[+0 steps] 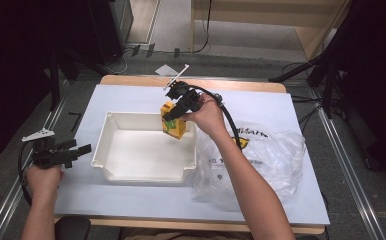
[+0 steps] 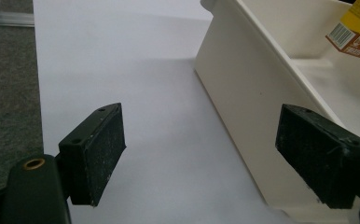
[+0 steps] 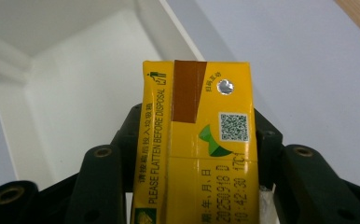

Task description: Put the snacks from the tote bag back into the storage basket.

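Note:
A yellow drink carton (image 1: 173, 123) hangs over the far right corner of a white plastic bin (image 1: 146, 172), with my right gripper (image 1: 177, 116) shut on its sides. In the right gripper view the carton (image 3: 197, 140) sits between the two black jaws, its foil straw hole facing the camera, with the bin (image 3: 52, 79) below it. My left gripper (image 1: 73, 152) rests at the table's left edge, open and holding nothing. In the left gripper view its fingers (image 2: 94, 151) stand wide apart beside the bin's outer wall (image 2: 243, 93).
A crumpled clear plastic bag (image 1: 261, 155) lies to the right of the bin, under the person's right forearm. The table is covered by a pale sheet (image 1: 131, 95). Dark stands and cables surround the table.

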Tool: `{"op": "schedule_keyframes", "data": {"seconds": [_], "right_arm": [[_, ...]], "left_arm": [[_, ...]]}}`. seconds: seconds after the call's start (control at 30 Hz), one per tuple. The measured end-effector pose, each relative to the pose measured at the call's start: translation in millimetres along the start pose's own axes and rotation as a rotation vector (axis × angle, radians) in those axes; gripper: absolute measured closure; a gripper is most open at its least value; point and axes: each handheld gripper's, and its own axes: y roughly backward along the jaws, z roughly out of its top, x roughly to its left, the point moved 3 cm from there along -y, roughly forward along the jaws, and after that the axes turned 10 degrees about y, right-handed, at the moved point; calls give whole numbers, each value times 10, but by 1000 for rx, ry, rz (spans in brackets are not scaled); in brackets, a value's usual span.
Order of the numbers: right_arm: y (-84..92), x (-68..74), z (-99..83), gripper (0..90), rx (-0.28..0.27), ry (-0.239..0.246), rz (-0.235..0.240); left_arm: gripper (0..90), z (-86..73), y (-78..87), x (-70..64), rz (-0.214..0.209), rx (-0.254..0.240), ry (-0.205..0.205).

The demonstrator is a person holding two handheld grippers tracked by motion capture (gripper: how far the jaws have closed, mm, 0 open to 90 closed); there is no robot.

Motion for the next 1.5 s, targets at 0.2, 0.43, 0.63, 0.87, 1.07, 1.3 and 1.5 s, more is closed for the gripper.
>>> {"op": "schedule_keyframes", "data": {"seconds": [0.2, 0.43, 0.63, 0.87, 1.07, 1.3, 1.5], "right_arm": [[-105, -32, -45, 532, 21, -1, 6], [-172, -52, -105, 532, 27, -11, 8], [-185, -86, -163, 532, 39, -17, -5], [-222, -95, -189, 531, 29, -11, 2], [-273, -93, -216, 531, 52, -1, -1], [-297, -67, -242, 528, 70, 16, 1], [-291, -47, -267, 526, 58, 22, -5]], "left_arm": [[168, -1, -4, 0, -2, 1, 1], [168, 0, 1, 7, 1, 2, 2], [168, -1, -4, 4, 0, 6, 2], [168, -2, -4, 4, -1, 3, 3], [168, -2, -2, 10, -3, 6, 2], [168, -3, -13, 2, 0, 10, 4], [168, -5, -15, -4, 1, 12, 0]]}}
